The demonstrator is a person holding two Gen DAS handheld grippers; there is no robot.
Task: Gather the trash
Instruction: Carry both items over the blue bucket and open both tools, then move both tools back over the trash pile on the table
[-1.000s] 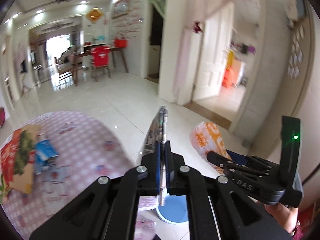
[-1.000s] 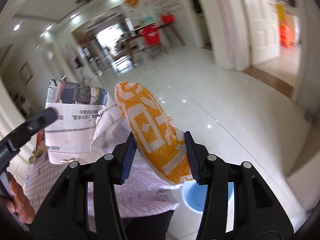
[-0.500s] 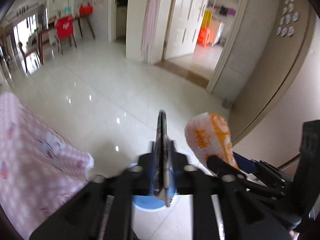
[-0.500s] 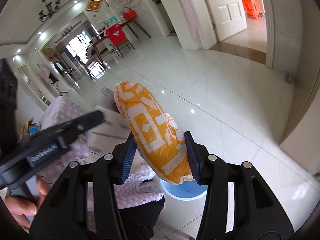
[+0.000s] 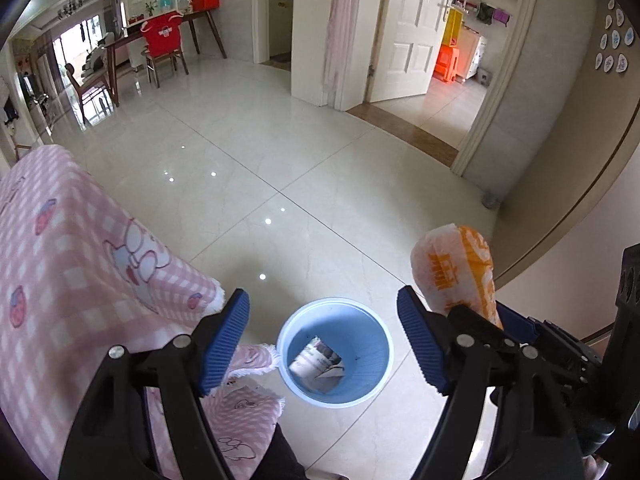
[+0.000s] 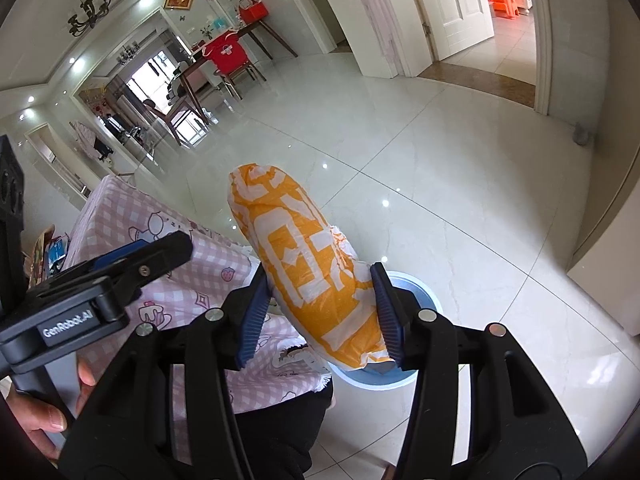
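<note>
My left gripper (image 5: 322, 298) hangs over a blue bin (image 5: 362, 364) on the floor, its jaws opening with nothing between them. A folded newspaper (image 5: 316, 360) lies inside the bin. My right gripper (image 6: 318, 276) is shut on a stuffed orange and white plastic bag (image 6: 288, 236), its jaws starting to open while both pads still touch the bag. The bag stands up out of the jaws, just above and in front of the bin's rim (image 6: 418, 285). In the left wrist view the same bag (image 5: 456, 268) shows at the right.
A table under a pink checked cloth (image 5: 80, 264) stands directly left of the bin, its corner almost touching the rim. Glossy tiled floor (image 5: 300, 168) stretches ahead to an open white door (image 5: 412, 32). A beige wall (image 5: 560, 184) runs along the right. A hand (image 6: 36, 412) holds the left gripper.
The left gripper came down over the bin and opened; the newspaper left its jaws and now lies in the bin. The right gripper sank toward the bin with the bag.
</note>
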